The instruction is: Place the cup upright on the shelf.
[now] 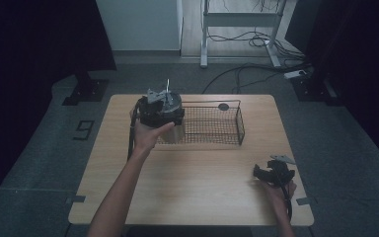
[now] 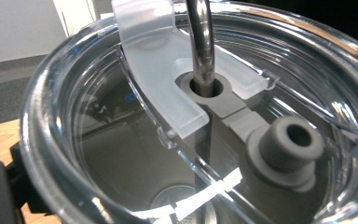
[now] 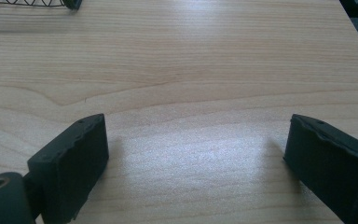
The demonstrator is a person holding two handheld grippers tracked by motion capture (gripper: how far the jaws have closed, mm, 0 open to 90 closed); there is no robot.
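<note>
My left gripper sits against a tumbler that stands at the left end of a black wire basket, toward the far side of the wooden table; whether its jaws are clamped on the tumbler or merely beside it I cannot tell, because the gripper's body and my left hand cover them. In the left gripper view I look straight down onto the tumbler's clear lid, very close: a metal straw passes through a grey ring at the lid's middle, a frosted sliding tab curves around that ring, and a grey rubber plug sits just beside it. My right gripper rests low over bare table near the right front edge, well apart from the basket, its two black jaws spread wide with nothing between them, held by my right hand.
</note>
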